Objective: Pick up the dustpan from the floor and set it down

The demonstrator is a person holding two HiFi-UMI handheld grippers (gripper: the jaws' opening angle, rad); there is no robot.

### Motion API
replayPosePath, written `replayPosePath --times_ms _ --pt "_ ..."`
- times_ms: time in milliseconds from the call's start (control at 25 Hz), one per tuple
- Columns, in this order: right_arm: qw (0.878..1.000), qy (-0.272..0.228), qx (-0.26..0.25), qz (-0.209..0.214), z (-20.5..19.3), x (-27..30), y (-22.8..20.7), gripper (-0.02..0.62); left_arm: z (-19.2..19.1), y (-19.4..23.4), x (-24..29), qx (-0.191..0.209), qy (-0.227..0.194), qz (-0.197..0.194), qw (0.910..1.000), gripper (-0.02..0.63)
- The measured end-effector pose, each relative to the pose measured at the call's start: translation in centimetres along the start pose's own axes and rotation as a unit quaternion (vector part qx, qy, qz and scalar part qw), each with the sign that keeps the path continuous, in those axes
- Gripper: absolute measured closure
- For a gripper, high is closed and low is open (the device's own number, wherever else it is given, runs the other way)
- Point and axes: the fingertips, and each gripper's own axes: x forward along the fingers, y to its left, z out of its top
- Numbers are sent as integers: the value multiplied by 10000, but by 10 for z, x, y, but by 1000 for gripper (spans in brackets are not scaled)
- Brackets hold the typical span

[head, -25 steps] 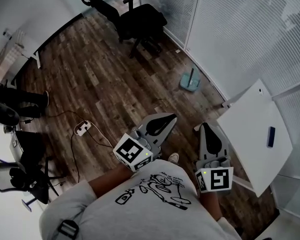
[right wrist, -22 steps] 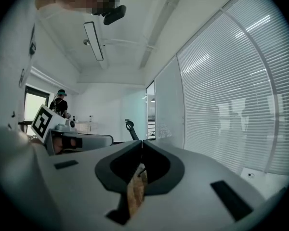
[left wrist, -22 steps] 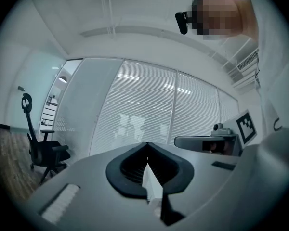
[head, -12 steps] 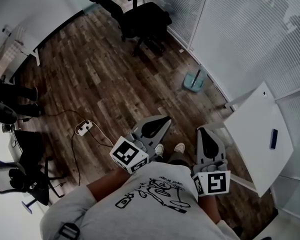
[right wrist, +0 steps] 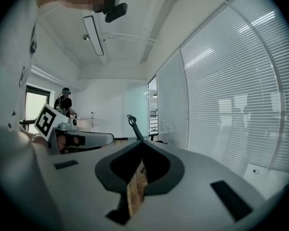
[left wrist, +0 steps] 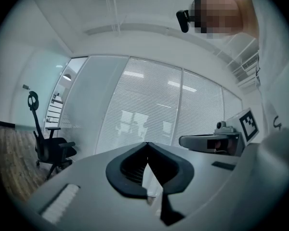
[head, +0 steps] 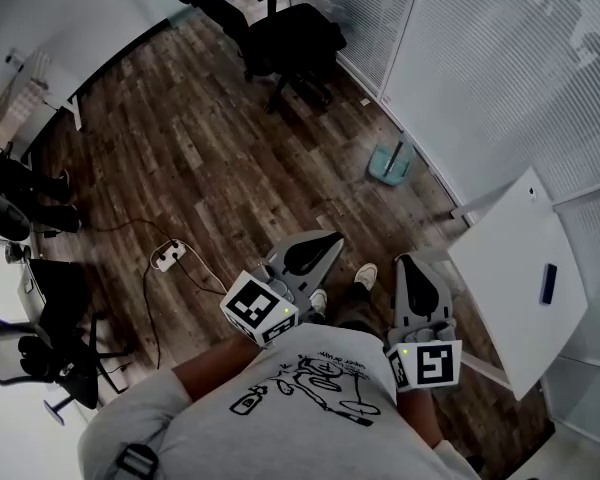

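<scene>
Head view is showing the dustpan (head: pixel 387 164) sitting on the wood floor (head: pixel 210 148) close against the foot of the blind-covered glass wall (head: pixel 480 78), its handle standing up, well apart from both tools and ahead of them to the right. Open planks are running between the person's shoes (head: pixel 365 276) and the dustpan, with nothing lying across that stretch. On the right, a corner of the white worktop (head: pixel 510 268) is jutting toward the wall near the dustpan, and a small dark object (head: pixel 547 283) is resting on it. To the left, a power strip (head: pixel 165 258) and its cable are trailing over the floor, and a black office chair (head: pixel 290 43) is standing farther back by the glass. The left tool (head: pixel 330 240) and the right tool (head: pixel 410 261) are being held side by side in front of the person's chest, both reaching forward roughly level, the right one just beside the worktop's edge. Left gripper view is showing its jaws closed tip to tip with nothing between them; right gripper view is showing the same, jaws together and empty
</scene>
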Motion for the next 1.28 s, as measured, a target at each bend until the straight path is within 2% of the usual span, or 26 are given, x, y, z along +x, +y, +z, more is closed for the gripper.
replayPosePath --times_ms 400,880,1280 --pt "9999 -11 84 -69 0 14 -78 591 5 -12 80 52 61 -142 9999 604" --pt "9999 -93 96 -93 2 37 -204 591 11 -20 202 137 109 -126 9998 604" --pt "9999 -27 132 -12 -6 47 -253 591 4 -25 253 89 146 -81 9998 604"
